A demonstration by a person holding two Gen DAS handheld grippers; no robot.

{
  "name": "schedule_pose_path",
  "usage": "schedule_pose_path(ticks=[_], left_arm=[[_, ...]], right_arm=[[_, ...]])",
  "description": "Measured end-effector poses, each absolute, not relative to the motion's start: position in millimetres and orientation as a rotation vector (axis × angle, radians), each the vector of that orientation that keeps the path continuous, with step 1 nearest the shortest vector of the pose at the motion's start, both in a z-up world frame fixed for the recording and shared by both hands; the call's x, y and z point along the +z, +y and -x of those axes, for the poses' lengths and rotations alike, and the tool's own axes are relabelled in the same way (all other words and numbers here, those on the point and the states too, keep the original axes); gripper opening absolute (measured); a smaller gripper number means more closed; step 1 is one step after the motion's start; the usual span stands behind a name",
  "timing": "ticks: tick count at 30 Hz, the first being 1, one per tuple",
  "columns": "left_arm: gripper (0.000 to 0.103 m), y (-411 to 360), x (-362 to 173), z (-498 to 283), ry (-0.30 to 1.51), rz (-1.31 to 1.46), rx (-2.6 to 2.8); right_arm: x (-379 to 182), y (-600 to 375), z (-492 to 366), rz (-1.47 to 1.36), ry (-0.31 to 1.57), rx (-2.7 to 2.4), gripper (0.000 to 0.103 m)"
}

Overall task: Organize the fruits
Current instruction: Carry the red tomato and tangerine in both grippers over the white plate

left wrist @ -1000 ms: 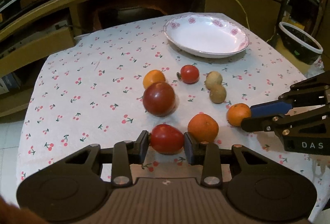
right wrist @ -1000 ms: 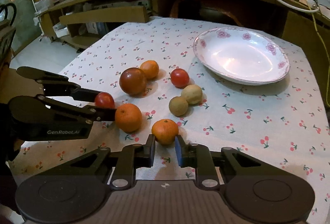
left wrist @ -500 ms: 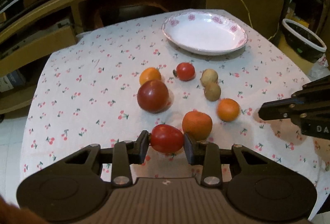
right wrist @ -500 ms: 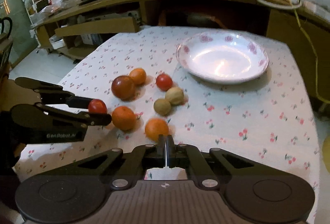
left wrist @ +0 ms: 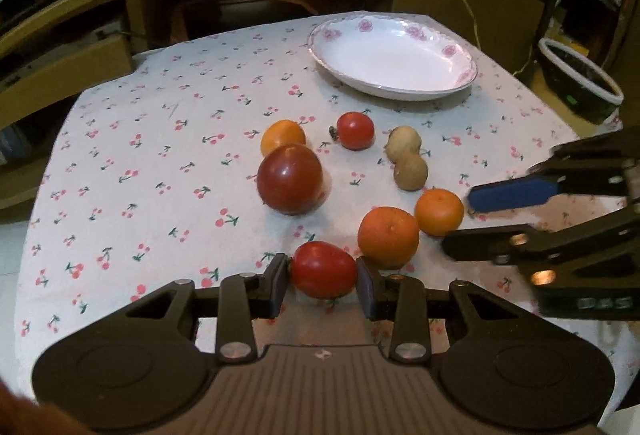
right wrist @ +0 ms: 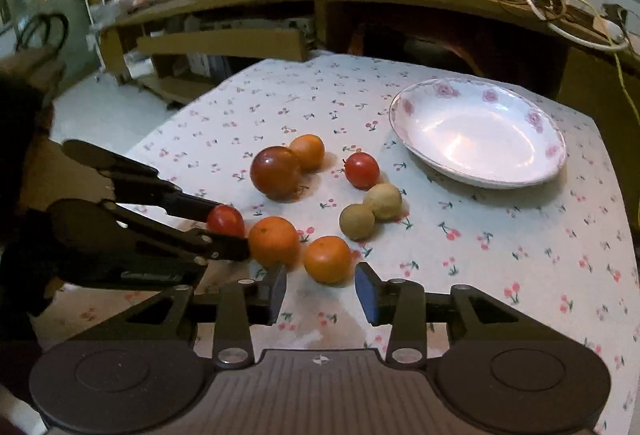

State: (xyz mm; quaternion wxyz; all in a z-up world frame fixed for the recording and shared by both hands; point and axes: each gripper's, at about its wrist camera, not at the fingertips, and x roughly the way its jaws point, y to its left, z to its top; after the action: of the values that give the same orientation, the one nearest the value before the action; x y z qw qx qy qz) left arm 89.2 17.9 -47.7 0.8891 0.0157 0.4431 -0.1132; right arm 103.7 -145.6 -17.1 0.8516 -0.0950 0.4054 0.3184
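1. Fruits loose on the cherry-print tablecloth [left wrist: 132,139], near side; empty flowered plate [left wrist: 394,63] at the far side, well apart from them.
2. Small red tomato [left wrist: 323,269] clamped between the pads of the left gripper [left wrist: 322,285], pads pressing on both flanks. Whether lifted clear of the cloth or resting on it: cannot tell.
3. Right gripper [right wrist: 321,289] with jaws opening, nothing pressed between them. Small orange [right wrist: 327,259] just ahead of the fingertips, centred on the gap, slightly beyond the pads, not yet between them.
4. Larger orange [right wrist: 274,241] touching or nearly touching the small orange on its left side, and close against the left gripper's held tomato.
5. Deciding relation: small orange straight along the right gripper's pointing line, roundish, no long axis to align with. Right hand clearly the nearer one for it.
6. Likely next need: short push forward and down to bring the pads level with the orange's widest part, then close.
7. Risk: left pad of the right gripper nudging the larger orange, or meeting the left gripper's fingers [right wrist: 224,251], given the tight spacing there.
8. Farther back, untouched: big dark red tomato [left wrist: 290,179], another orange [left wrist: 283,135] behind it, a round red tomato [left wrist: 355,131], two brownish fruits [left wrist: 407,163] touching each other.
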Motion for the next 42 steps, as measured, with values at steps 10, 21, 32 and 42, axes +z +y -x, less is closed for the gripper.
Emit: schedule_pose_path(ticks=[10,21,32,42], left_arm=[[0.041,19.1,-47.4,-90.3,0.919,-0.028,-0.268],[0.041,11.0,-29.4,-95.3,0.886,-0.007,-0.235],[0.041,-12.1,-6.8,-134.4,0.834,-0.011,-0.251],[0.041,-35.3,-4.7,-187.6,0.814,-0.039,-0.262]], right_arm=[[-29.7,-140.5,-117.0,0.191,0.893,0.628,0.029],[-7.3,-157.4,-117.8,0.133,0.868,0.556,0.029],[14.0,-170.7,-144.4,0.083,0.817,0.496,0.029],[13.3,-179.2,-191.0,0.063,0.789,0.424,0.029]])
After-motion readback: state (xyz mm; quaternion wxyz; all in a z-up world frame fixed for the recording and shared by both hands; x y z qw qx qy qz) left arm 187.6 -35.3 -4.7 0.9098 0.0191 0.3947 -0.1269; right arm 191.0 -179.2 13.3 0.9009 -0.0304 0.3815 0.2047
